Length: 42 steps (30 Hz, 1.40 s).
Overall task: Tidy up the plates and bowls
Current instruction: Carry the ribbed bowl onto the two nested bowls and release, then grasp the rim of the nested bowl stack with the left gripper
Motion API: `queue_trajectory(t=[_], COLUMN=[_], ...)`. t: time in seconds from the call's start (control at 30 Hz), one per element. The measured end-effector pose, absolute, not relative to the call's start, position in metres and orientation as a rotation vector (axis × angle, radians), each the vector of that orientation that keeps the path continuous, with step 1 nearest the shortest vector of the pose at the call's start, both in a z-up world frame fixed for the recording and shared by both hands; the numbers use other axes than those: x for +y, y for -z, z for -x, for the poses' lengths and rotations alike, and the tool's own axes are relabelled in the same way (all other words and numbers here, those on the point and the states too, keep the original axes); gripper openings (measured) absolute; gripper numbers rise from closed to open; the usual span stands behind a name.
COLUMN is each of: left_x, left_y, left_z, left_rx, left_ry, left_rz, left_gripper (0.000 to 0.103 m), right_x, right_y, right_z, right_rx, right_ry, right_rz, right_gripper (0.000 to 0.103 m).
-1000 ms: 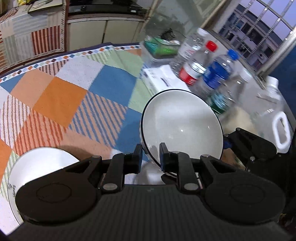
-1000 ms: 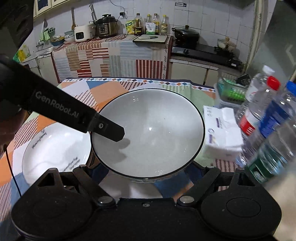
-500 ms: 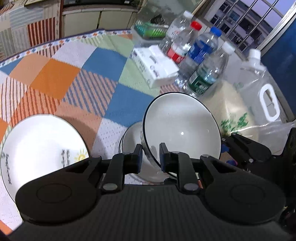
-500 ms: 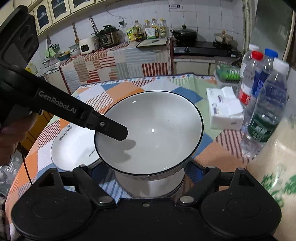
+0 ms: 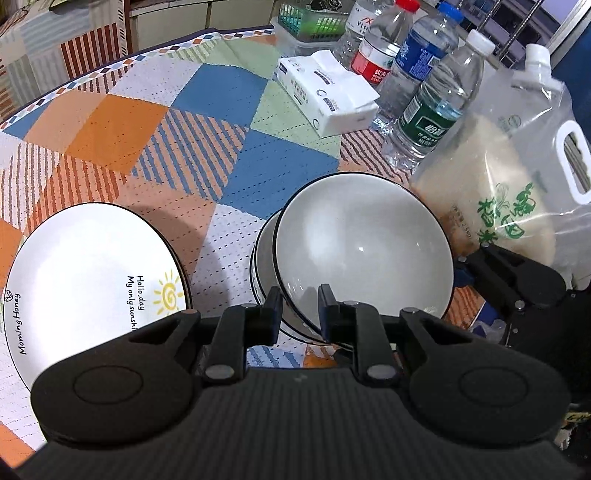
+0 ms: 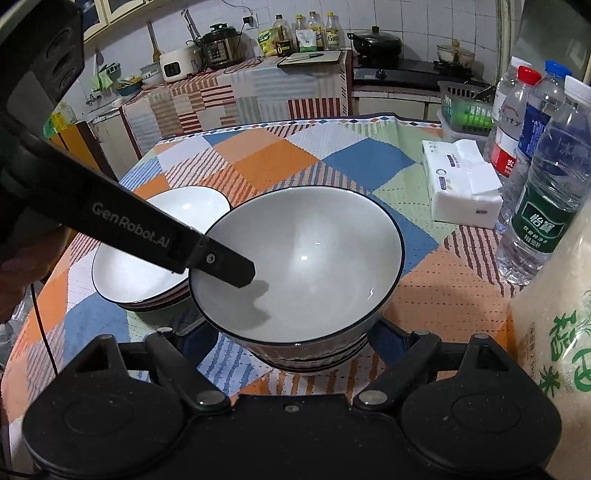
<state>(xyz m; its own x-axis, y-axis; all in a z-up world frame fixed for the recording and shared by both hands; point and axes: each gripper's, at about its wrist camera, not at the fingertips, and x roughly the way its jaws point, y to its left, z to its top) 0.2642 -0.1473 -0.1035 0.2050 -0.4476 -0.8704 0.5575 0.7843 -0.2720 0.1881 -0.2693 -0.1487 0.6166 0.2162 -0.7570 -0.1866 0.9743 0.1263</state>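
Observation:
A white bowl [image 5: 362, 251] with a dark rim hangs tilted just over a stack of like bowls [image 5: 264, 258] on the checked tablecloth. My left gripper [image 5: 300, 306] is shut on its near rim, one finger inside and one outside. In the right wrist view the same bowl [image 6: 306, 266] sits between the wide-spread fingers of my right gripper [image 6: 291, 332], whose pads hold its lower wall. The left gripper [image 6: 221, 264] reaches in from the left there. The bowl stack [image 6: 314, 360] shows under the held bowl. A stack of white plates [image 5: 92, 280] [image 6: 159, 251] lies to the left.
A tissue pack [image 5: 328, 99], several water bottles [image 5: 436, 103], a green basket [image 5: 314, 22] and a large rice bag [image 5: 498, 192] crowd the table's right side, close to the bowls. A kitchen counter [image 6: 258, 92] stands beyond the table.
Both grippers have come down together with the bowl. The bowl stack has come into view beneath it, and the bowl now sits close over that stack. Both grips are unchanged.

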Motion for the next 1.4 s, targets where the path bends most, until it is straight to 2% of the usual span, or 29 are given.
queue_trajectory(t=[0.27,0.33,0.4,0.6,0.77,0.87,1.07,1.4], left_x=[-0.154,-0.155,-0.155,-0.158,-0.149,-0.136,-0.105,-0.091], left_y=[0.107,0.107,0.108,0.111,0.110,0.100,0.086,0.111], left_z=[-0.260,-0.258,-0.256,-0.250,-0.254,-0.256,-0.259,-0.263], left_rx=[1.149,1.135,1.127,1.098,1.120,1.100,1.074,1.154], left_ry=[0.686,0.676,0.680,0.646,0.654,0.662,0.657,0.677], left_rz=[-0.160,-0.165,-0.147,-0.178,-0.115,-0.041,0.057,0.232], left_gripper=[0.022,0.025,0.038,0.045,0.045,0.051,0.054,0.055], right_x=[-0.266,-0.264,-0.261,-0.260,-0.255,-0.258,-0.264,-0.269], right_y=[0.156,0.156,0.157,0.159,0.159,0.153,0.142,0.158], right_z=[-0.193,-0.194,-0.195,-0.197,-0.194,-0.187,-0.170,-0.154], right_rx=[0.901,0.900,0.903,0.918,0.898,0.874,0.837,0.871], right_ry=[-0.217,-0.217,-0.217,-0.213,-0.201,-0.192,-0.169,-0.155], right_rz=[0.010,0.028,0.054,0.086,0.141,0.133,0.076,0.002], right_gripper=[0.091,0.094,0.094,0.094,0.096,0.096,0.096,0.096])
